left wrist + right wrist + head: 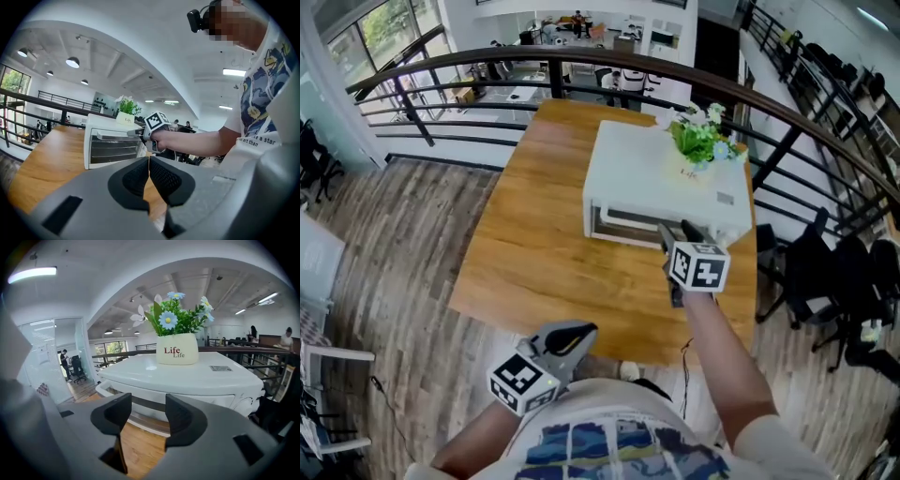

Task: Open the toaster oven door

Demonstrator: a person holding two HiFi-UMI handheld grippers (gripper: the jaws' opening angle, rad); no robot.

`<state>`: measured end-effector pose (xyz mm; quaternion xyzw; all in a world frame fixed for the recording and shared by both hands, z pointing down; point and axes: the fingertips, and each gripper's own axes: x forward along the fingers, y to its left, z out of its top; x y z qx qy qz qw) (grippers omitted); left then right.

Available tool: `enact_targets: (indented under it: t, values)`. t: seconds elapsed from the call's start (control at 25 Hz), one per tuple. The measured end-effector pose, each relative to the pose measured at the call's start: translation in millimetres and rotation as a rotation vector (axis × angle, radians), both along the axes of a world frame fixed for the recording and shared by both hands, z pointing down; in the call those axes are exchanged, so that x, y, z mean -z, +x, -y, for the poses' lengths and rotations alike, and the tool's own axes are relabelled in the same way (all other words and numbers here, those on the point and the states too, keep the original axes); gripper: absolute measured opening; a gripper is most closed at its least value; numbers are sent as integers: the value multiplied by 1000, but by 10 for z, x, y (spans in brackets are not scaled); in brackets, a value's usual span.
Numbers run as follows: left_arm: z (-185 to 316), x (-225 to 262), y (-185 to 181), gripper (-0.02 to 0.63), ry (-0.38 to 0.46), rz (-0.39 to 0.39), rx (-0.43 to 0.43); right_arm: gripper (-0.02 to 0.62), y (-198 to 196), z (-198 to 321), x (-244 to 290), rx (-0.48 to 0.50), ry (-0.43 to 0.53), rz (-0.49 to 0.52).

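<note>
Now the right hand-held gripper [148,414] hovers at the near face of the toaster oven [656,178], jaws wide and nothing pinched, lined up on the door's top edge where a pull would tip it down. The door may be cracked a little, but it's hard to say from here. The left hand-held gripper [149,165], jaws together and empty, hangs low by the body. The oven's on the table's [525,234] far right part, with a flower pot [177,348] on top. Bare wood in front leaves swing room.
</note>
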<state>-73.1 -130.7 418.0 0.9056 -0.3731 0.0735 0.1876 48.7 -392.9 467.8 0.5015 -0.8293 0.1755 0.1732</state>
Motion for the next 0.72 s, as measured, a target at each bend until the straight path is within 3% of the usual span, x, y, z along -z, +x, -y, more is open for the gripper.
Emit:
enact_targets:
  t: [0.32, 0.72]
  values:
    - [-134, -71, -463, 6, -10, -11, -40, 232, -49, 82, 10, -142, -18, -11]
    - [-231, -152, -735, 6, -11, -27, -105, 232, -41, 83, -15, -189, -43, -28]
